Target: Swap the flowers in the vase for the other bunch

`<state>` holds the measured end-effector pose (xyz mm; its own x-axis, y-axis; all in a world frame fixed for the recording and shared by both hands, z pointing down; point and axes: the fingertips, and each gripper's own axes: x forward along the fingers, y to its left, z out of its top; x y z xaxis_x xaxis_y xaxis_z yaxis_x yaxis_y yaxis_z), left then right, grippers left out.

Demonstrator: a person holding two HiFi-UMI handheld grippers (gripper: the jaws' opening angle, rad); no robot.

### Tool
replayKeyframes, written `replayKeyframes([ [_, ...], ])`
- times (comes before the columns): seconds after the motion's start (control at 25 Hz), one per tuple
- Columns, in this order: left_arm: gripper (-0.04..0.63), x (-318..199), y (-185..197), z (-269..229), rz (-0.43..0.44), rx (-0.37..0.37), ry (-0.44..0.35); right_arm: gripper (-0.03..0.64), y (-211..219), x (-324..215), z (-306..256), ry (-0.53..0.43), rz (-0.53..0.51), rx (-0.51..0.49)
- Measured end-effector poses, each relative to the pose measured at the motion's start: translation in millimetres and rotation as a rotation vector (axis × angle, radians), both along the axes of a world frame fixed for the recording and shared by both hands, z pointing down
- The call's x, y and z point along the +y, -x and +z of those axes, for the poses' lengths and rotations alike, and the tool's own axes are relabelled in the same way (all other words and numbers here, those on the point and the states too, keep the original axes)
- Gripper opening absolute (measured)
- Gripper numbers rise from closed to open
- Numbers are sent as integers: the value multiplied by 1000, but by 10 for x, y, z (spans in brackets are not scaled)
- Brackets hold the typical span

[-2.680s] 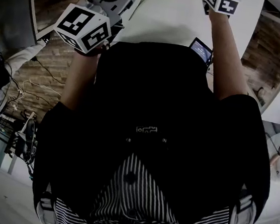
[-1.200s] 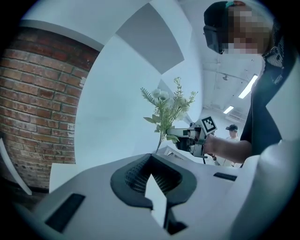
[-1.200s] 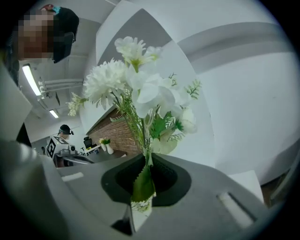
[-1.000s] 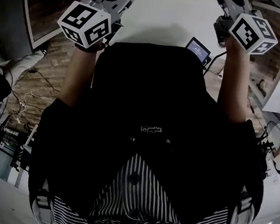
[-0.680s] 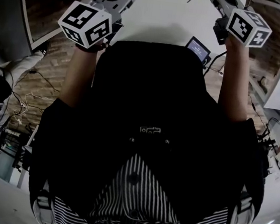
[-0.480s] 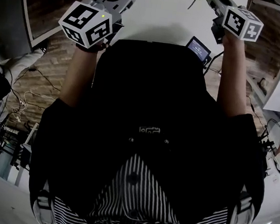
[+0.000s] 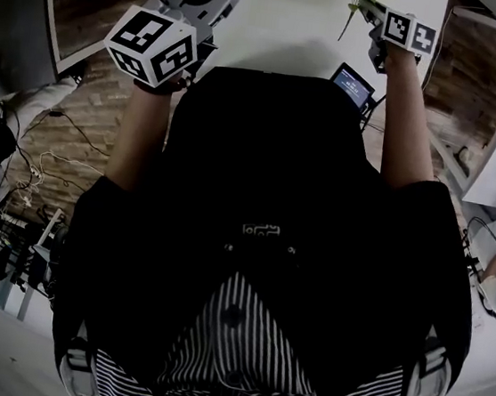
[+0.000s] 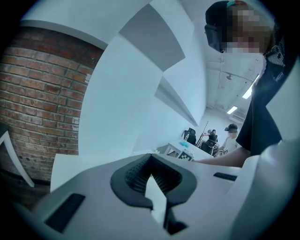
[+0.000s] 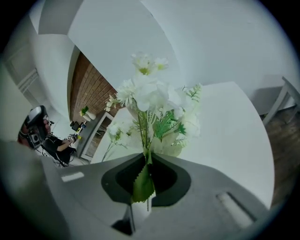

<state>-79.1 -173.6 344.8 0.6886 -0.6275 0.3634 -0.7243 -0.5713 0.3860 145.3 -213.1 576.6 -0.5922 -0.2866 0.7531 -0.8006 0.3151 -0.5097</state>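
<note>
Right gripper [image 9: 145, 161]: clamped on bunch [image 9: 150, 98] stems, blooms ahead of jaws. Left gripper [image 8: 150, 159]: closed, empty. Handling: likely best gripped firmly, lowered slowly, blooms kept off table [image 9: 229, 122].

Both arms reach forward. The left gripper [image 8: 151, 156] is closed and empty. The right gripper [image 9: 145, 157] tilts downward, clamped on a flower bunch [image 9: 152, 105].
</note>
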Motion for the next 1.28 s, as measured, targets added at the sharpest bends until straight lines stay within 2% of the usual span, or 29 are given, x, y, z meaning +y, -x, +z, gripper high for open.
replayKeyframes([
  [0.36, 6, -2, 10, 1, -5, -9, 3, 29, -159, 157, 623, 145, 66, 41],
  [0.6, 8, -18, 5, -46, -1, 3, -1, 41, -209, 177, 708, 164, 68, 68],
  [0.76, 8, -35, -4, -46, 9, 4, -8, 51, -170, 138, 683, 146, 45, 98],
  [0.92, 8, -27, -39, -42, 14, 12, -11, 176, -184, 132, 584, 121, 3, 177],
  [0.96, 7, -17, -43, -33, 15, 14, -10, 202, -206, 111, 527, 97, -8, 218],
  [1.08, 7, 21, -50, -9, 15, 16, -8, 213, -210, -4, 232, -17, -24, 308],
  [1.16, 8, 33, -51, 6, 13, 21, -6, 214, -84, -67, -1, -88, -38, 309],
  [1.28, 8, 10, -2, 46, 4, 28, -2, 214, 373, -93, -226, -121, -80, 223],
])
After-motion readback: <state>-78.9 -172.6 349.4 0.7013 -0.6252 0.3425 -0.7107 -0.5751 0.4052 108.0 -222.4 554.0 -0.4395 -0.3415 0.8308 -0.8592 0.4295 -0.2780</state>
